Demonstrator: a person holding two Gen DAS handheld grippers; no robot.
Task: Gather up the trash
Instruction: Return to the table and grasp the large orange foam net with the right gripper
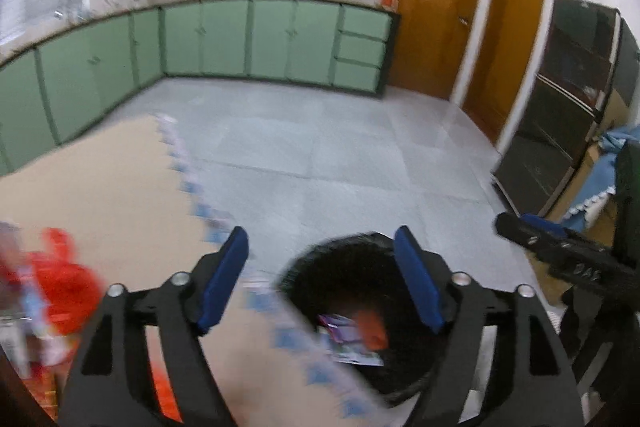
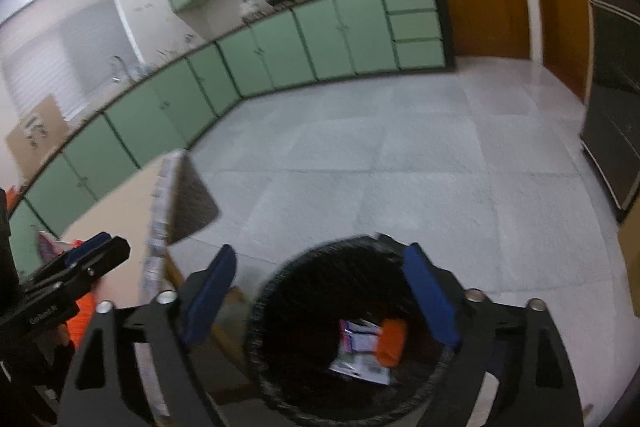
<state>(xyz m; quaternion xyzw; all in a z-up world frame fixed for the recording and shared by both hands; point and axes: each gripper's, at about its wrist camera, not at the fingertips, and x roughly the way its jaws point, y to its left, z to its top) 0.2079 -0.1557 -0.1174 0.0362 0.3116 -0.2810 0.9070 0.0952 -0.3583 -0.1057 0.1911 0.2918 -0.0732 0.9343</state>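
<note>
**A:** Where is the trash sitting?

**B:** Down in the black bin (image 2: 352, 327), which is standing on the grey tiled floor (image 2: 400, 179) just beside the corner of the bench (image 1: 100, 179). A whitish printed wrapper (image 2: 358, 351) is lying at the bottom, with an orange piece (image 2: 392, 343) touching its right edge. The left wrist view is showing the same pair, the wrapper (image 1: 344, 339) partly hidden behind the bench edge and the orange piece (image 1: 370, 327) beside it.

**A:** And the jaws?

**B:** The right gripper (image 2: 322, 295) is hanging directly over the bin mouth with its blue pads spread wide and nothing between them. The left gripper (image 1: 322, 279) is also standing wide apart and empty, its left pad over the bench edge, its right pad over the bin rim (image 1: 348, 243).

**A:** Anything lying on the bench?

**B:** On its left part, red and orange packaging (image 1: 64, 287) is showing, too blurred to name. A patterned blue and white strip (image 1: 188, 183) is running along the bench edge.

**A:** Are the two grippers seeing each other?

**B:** Yes. The right gripper's black tip is poking in at the right of the left view (image 1: 560, 251), and the left one is appearing at the left of the right view (image 2: 80, 263).

**A:** And behind?

**B:** Green cabinets (image 2: 280, 47) are lining the wall, with a wooden door (image 1: 436, 11) to the right.
</note>
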